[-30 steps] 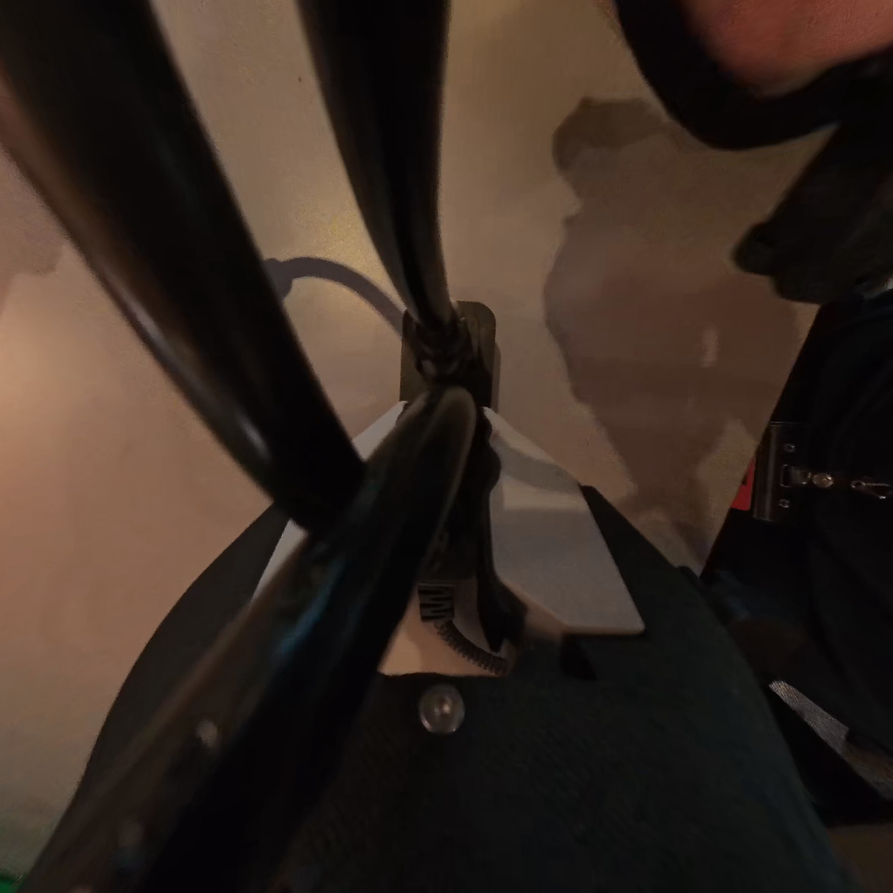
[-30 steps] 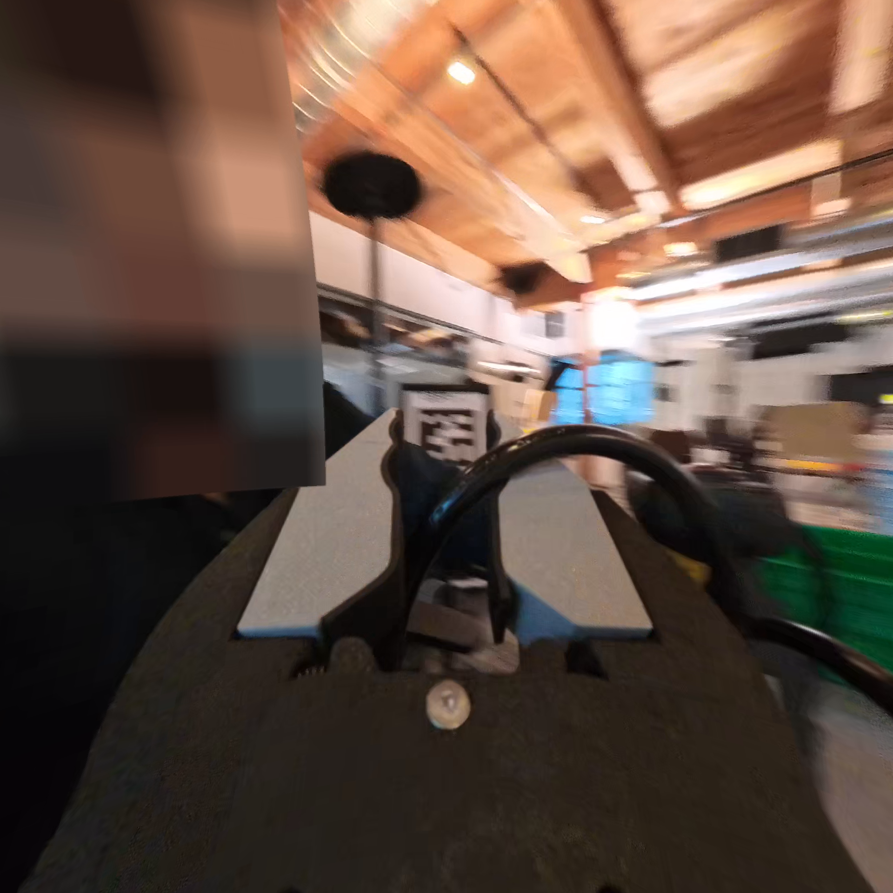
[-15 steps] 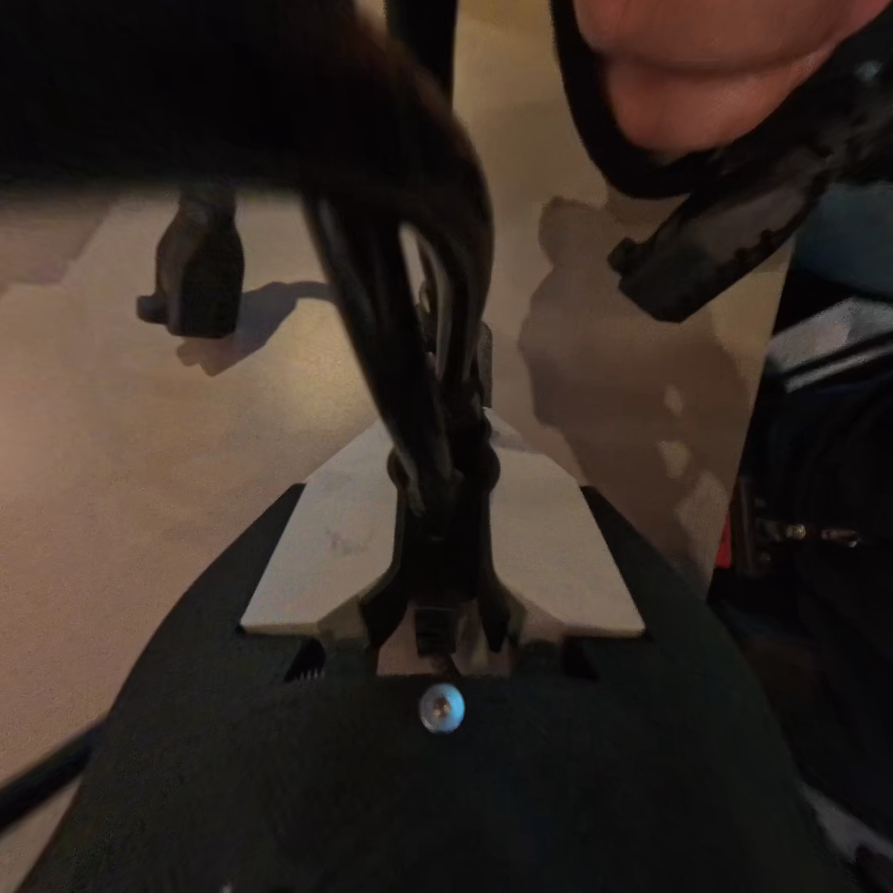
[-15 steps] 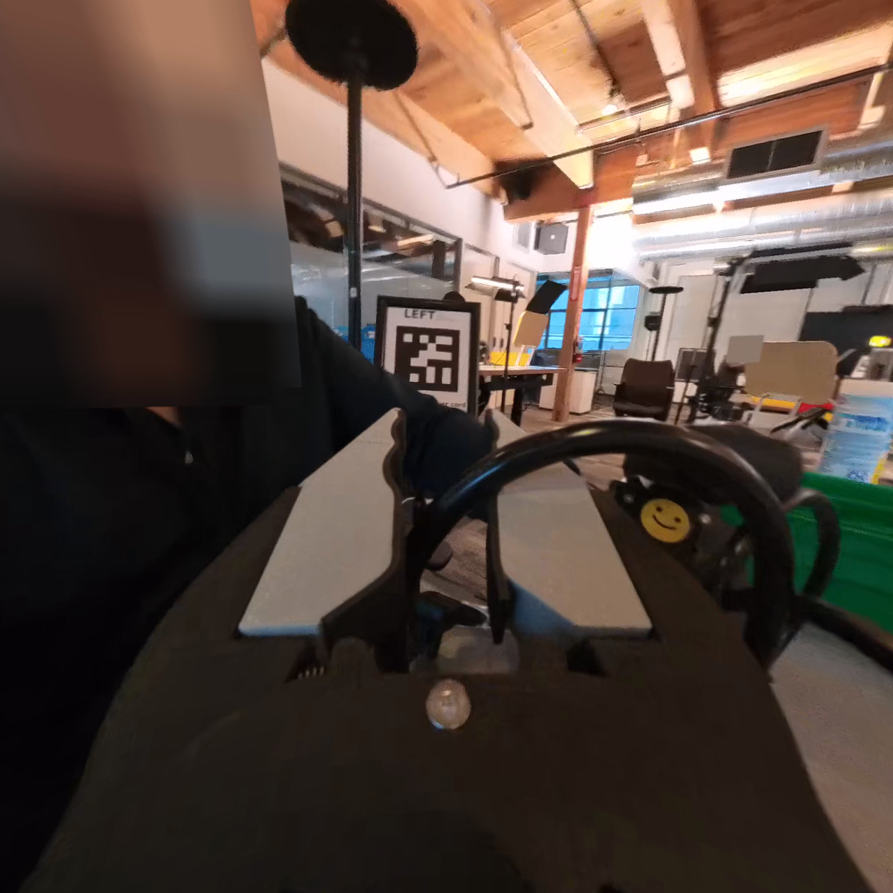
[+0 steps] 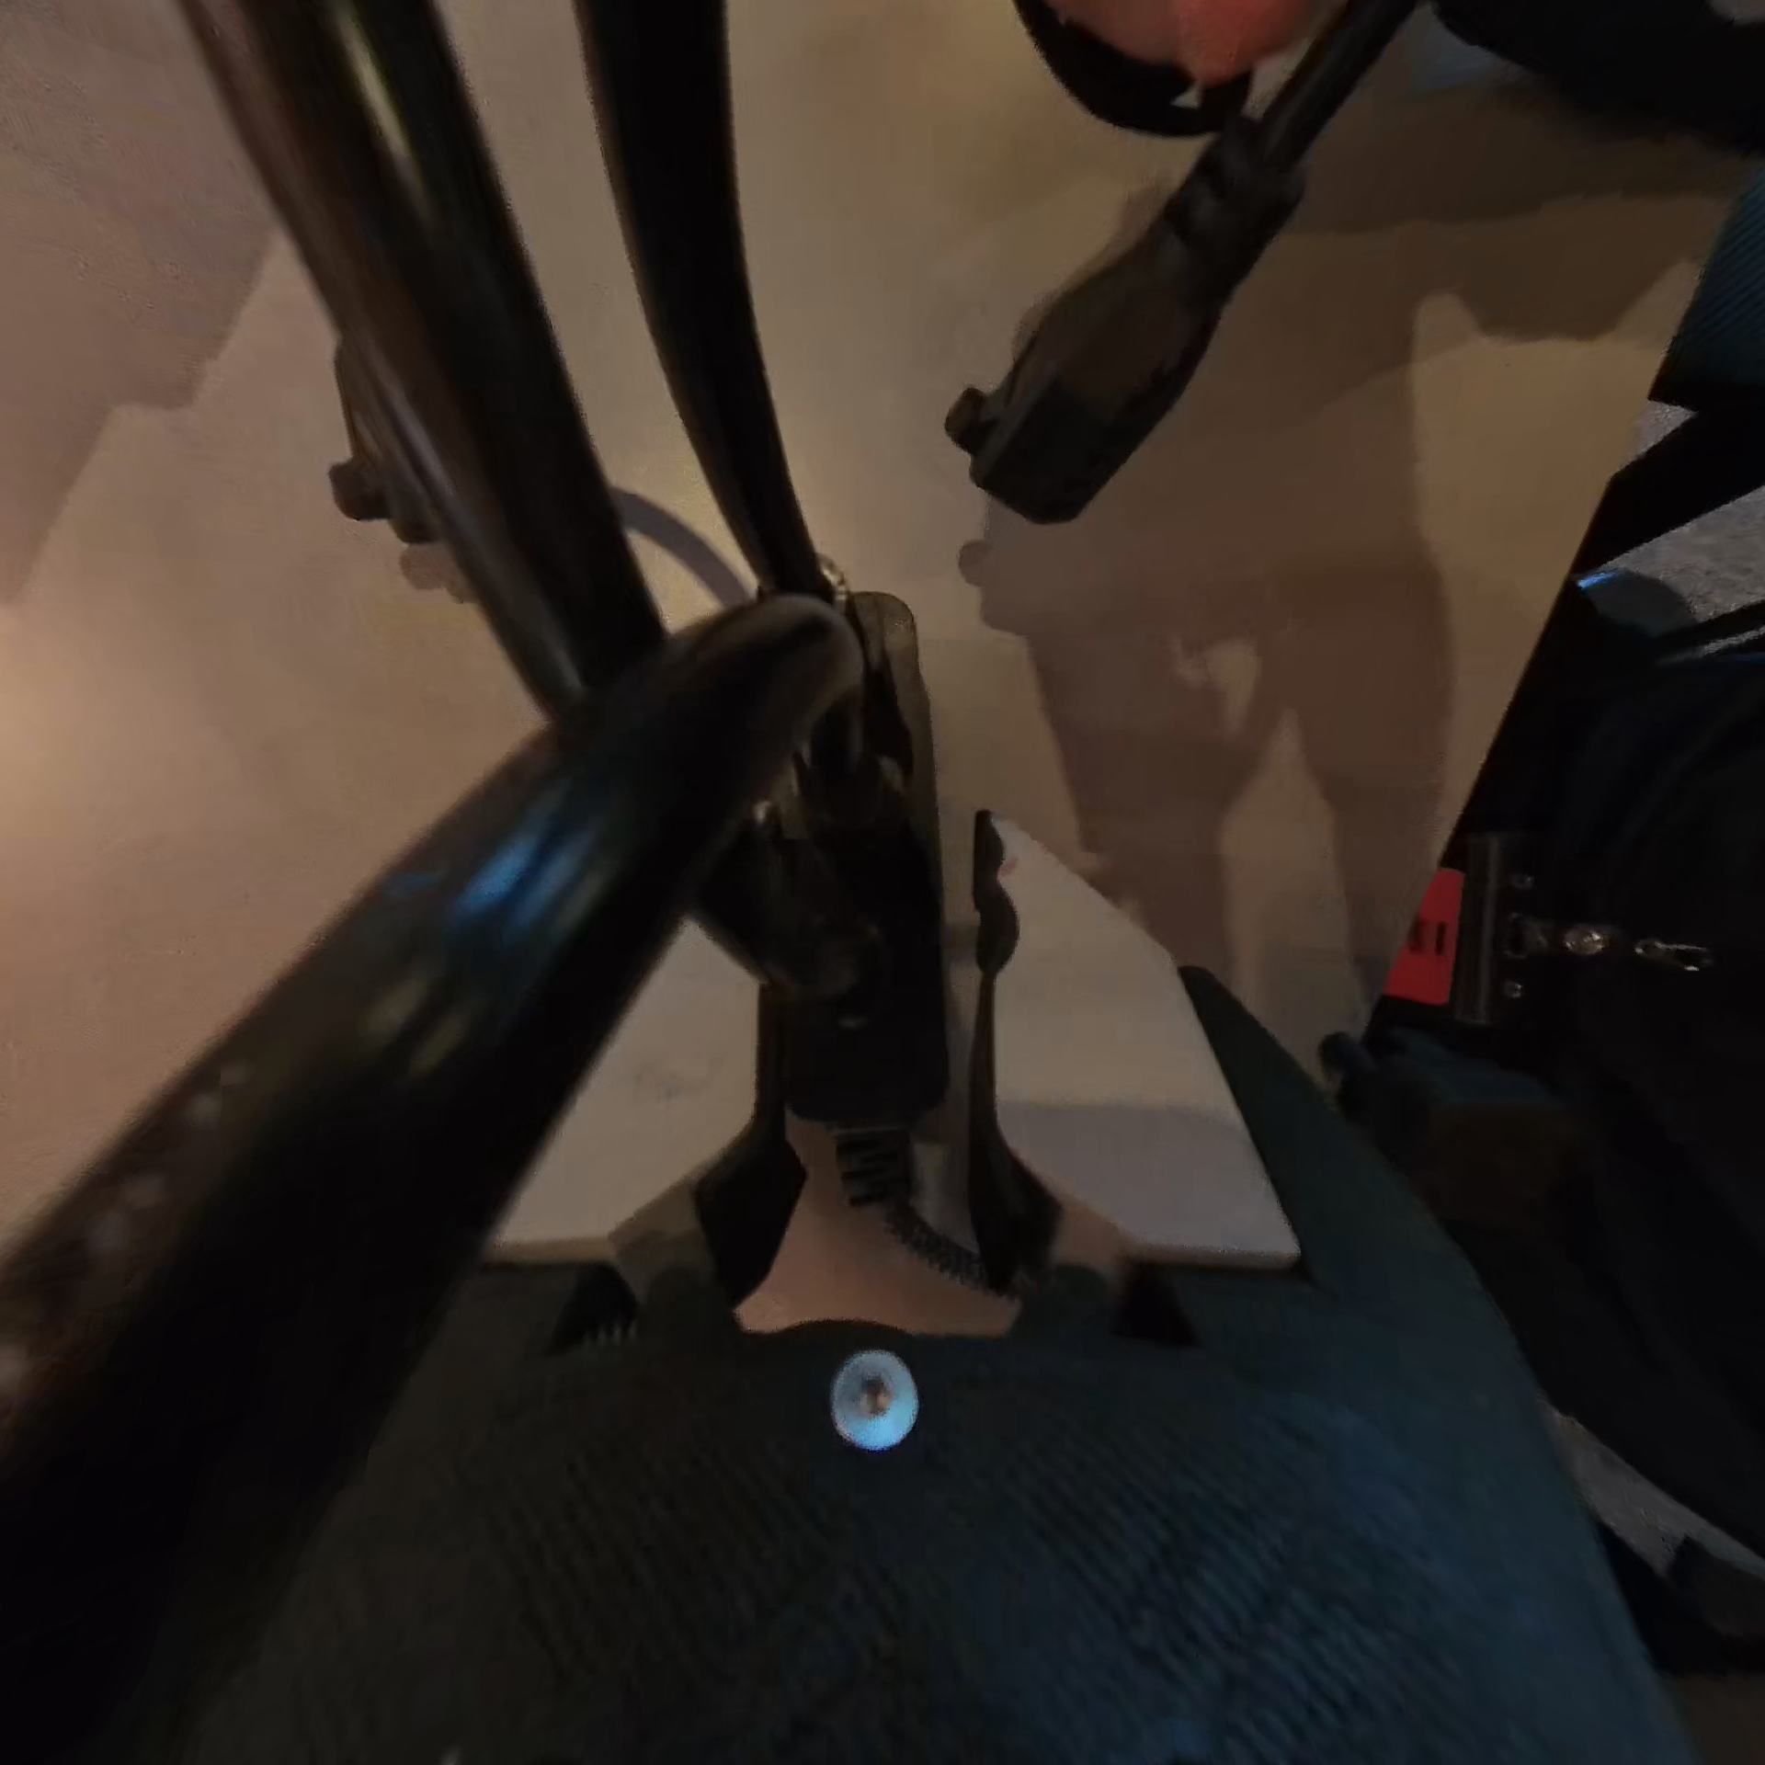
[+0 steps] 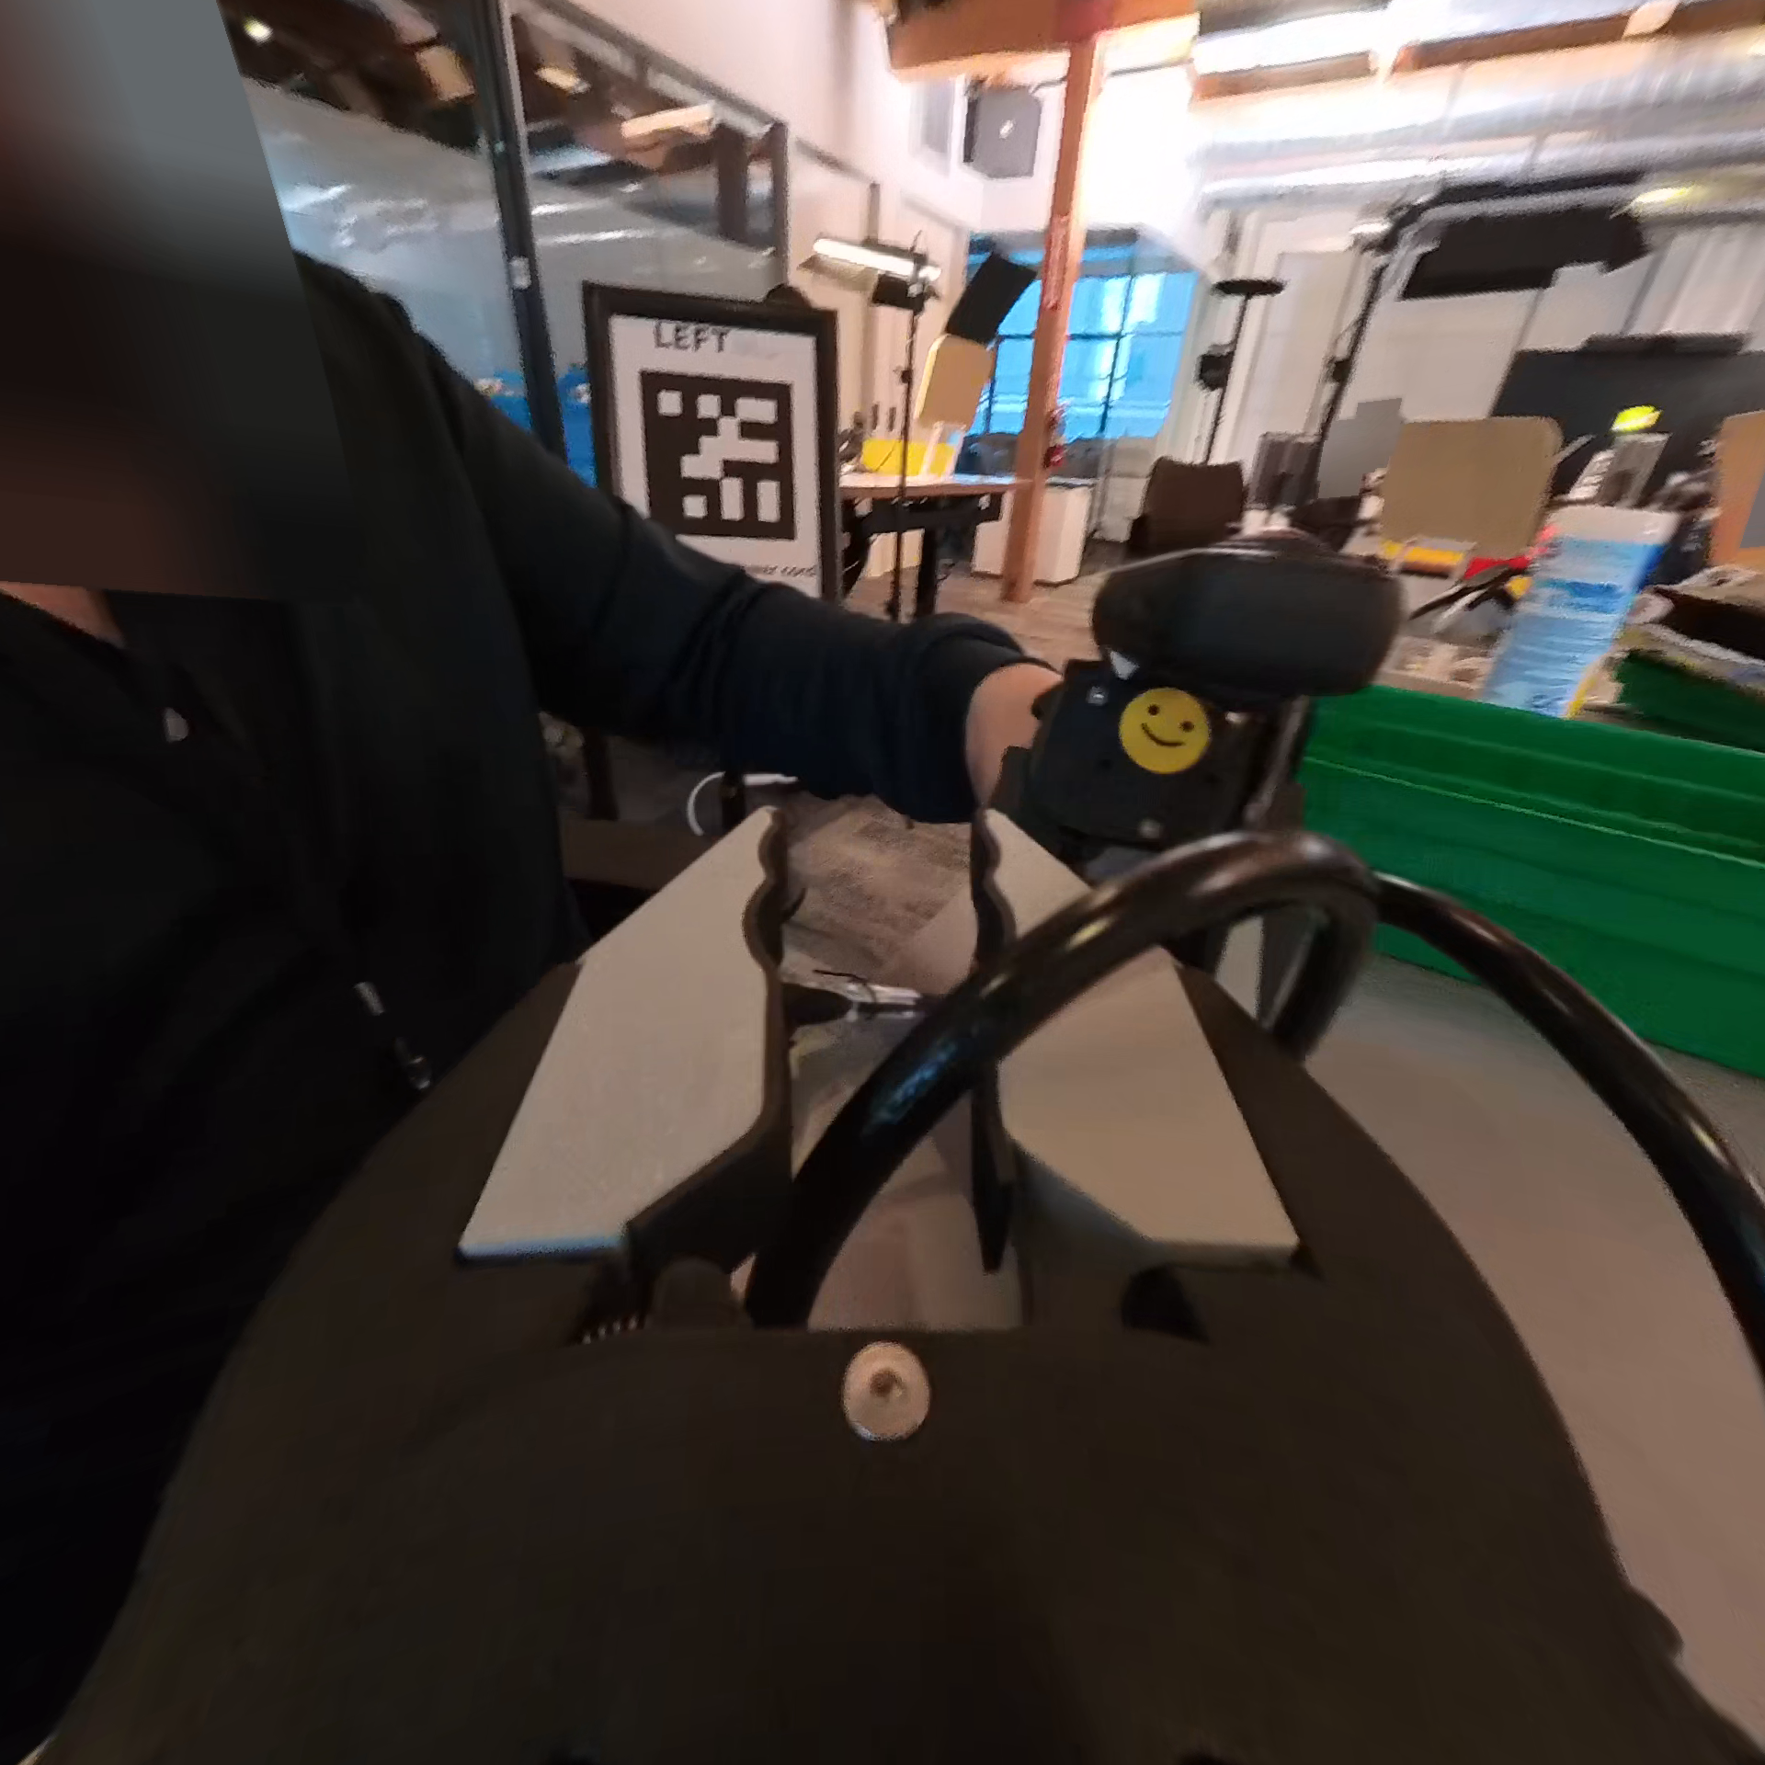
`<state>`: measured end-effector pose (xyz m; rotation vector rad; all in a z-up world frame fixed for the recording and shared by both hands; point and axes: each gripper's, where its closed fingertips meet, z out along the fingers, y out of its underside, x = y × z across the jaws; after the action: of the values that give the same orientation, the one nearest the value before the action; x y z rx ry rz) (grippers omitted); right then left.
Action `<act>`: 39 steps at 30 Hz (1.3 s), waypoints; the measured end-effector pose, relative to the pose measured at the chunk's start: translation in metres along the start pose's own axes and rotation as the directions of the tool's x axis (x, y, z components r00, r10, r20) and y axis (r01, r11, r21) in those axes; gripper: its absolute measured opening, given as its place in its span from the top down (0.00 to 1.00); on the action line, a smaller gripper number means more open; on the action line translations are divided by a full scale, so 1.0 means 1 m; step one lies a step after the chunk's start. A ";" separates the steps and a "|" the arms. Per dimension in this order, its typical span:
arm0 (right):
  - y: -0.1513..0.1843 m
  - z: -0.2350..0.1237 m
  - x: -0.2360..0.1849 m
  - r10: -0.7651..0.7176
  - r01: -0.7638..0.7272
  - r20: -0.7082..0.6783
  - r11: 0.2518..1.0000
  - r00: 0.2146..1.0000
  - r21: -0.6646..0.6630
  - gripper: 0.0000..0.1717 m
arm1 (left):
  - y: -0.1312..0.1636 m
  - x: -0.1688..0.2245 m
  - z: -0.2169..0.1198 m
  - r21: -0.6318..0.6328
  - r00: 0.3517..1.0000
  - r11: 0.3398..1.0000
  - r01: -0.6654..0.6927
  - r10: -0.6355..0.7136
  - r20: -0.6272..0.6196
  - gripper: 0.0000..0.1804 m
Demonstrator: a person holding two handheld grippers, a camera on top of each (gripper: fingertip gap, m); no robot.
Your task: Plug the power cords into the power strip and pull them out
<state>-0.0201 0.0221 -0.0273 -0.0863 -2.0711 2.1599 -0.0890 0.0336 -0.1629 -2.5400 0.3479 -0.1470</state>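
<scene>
Cords both off the table (image 5: pixel 191 764), and the power strip isn't showing in either view; left claw (image 5: pixel 888 831) is standing a little open with a black plug (image 5: pixel 860 1003) sitting between its fingers; a pale sliver is showing between the plug and the right-hand finger (image 5: pixel 988 917), so that pad isn't pressing; the other pad is hiding behind a thick black cord (image 5: pixel 382 1003) running off toward 8 o'clock. A second black connector (image 5: pixel 1098 382) is dangling at 1 o'clock, clear of the table. Right claw (image 6: pixel 879 850) is gaping wider; a black cord loop (image 6: pixel 955 1031) is threading through it and arching toward 2 o'clock, lying loosely, not pinched; a green bin (image 6: pixel 1528 860) is sitting at 3 o'clock. Progress, as a judgement: nothing is seated in any socket here; whether this is before plugging in or after pulling out, I cannot tell.
</scene>
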 end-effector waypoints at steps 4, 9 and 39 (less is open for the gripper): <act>-0.004 0.015 -0.011 -0.048 0.049 0.056 0.999 0.997 -0.018 0.78 | 0.008 -0.004 0.002 -0.001 1.000 1.000 0.001 -0.001 0.031 0.92; -0.028 0.026 -0.008 -0.074 0.067 0.034 0.983 0.997 0.169 0.79 | 0.002 -0.003 0.007 -0.004 0.998 1.000 -0.012 0.013 0.064 0.88; -0.023 -0.014 0.053 -0.208 0.275 -0.603 0.961 0.770 0.019 0.69 | -0.011 -0.010 0.017 0.242 0.993 0.965 0.097 -0.111 0.045 0.87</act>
<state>-0.0685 0.0440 -0.0015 -0.4090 -1.5077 1.7723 -0.0930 0.0545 -0.1713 -2.3178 0.1621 -0.1447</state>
